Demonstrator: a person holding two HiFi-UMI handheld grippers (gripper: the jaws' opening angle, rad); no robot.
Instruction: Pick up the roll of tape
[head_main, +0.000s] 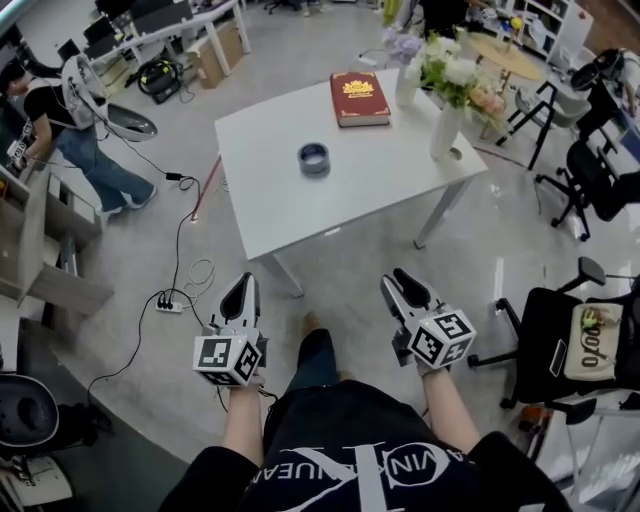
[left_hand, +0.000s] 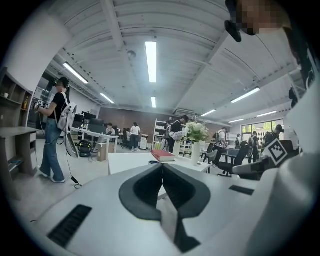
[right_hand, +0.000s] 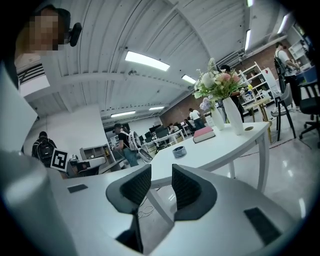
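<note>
The roll of tape, a dark blue-grey ring, lies flat near the middle of the white table. Both grippers are held low in front of the table's near edge, well short of the tape. My left gripper has its jaws pressed together with nothing between them. My right gripper stands open and empty. In the left gripper view the tape is a small dark shape on the tabletop just above the gripper. The right gripper view shows the tape far beyond the gripper.
A red book lies at the table's far side, beside white vases with flowers. A black office chair stands to the right. Cables and a power strip lie on the floor at left, near a standing person.
</note>
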